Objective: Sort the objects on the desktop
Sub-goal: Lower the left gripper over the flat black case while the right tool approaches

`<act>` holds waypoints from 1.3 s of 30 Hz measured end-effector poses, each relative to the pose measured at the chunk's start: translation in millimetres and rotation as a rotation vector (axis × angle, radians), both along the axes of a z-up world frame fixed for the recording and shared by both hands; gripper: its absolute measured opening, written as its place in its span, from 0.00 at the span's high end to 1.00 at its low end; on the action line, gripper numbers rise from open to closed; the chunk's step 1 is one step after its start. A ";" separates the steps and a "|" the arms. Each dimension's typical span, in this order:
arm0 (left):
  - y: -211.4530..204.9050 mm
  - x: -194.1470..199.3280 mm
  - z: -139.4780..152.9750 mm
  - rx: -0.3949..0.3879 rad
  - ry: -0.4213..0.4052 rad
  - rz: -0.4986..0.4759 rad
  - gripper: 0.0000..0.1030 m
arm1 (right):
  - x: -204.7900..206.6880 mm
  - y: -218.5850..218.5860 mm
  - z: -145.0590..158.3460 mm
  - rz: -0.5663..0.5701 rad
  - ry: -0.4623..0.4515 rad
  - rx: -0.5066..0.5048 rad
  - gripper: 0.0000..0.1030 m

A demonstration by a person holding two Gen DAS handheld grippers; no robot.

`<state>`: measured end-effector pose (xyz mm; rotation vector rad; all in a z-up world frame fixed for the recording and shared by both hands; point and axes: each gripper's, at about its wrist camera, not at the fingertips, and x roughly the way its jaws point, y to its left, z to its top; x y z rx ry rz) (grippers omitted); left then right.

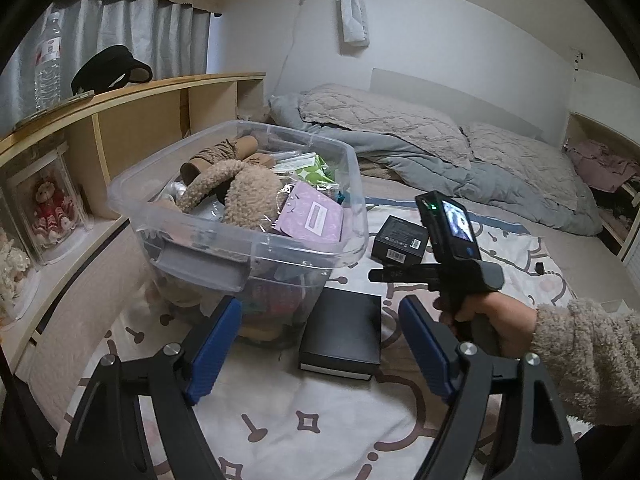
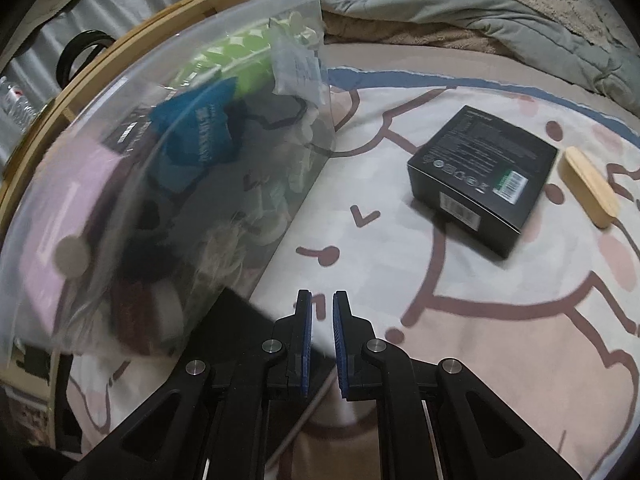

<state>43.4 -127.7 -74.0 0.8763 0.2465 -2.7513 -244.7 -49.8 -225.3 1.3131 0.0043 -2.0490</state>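
The left gripper stands wide open and empty over a flat black box, the right gripper is closed on nothing, and beside both stands a clear bin holding a plush toy, a purple packet and cardboard tubes.

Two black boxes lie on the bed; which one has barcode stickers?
The smaller black box, lying farther back, right of the clear bin. The flat black box in front of the bin shows plain black faces and a pale edge.

Flat box just beside bin; barcoded box behind.
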 end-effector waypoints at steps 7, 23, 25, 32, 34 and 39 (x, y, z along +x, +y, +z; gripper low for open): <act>-4.1 1.7 -0.8 0.004 0.002 0.009 0.21 | -9.1 -9.7 -20.3 0.010 -0.043 0.026 0.89; 1.4 1.9 4.9 -0.009 0.012 0.018 0.21 | 48.7 24.5 -26.3 0.104 -0.162 0.041 0.89; 2.3 2.4 5.0 -0.014 0.013 0.021 0.21 | 56.5 27.4 -24.8 0.130 -0.175 0.060 0.89; -0.2 2.7 3.8 -0.012 0.007 0.035 0.21 | 53.3 36.1 -10.6 0.098 -0.147 0.027 0.89; -1.6 0.2 0.5 -0.004 -0.008 0.034 0.25 | 41.5 33.3 -8.1 0.057 -0.149 -0.032 0.89; -10.7 -7.2 -24.2 0.059 -0.088 0.051 0.38 | 19.1 11.6 -10.1 0.023 -0.155 -0.139 0.89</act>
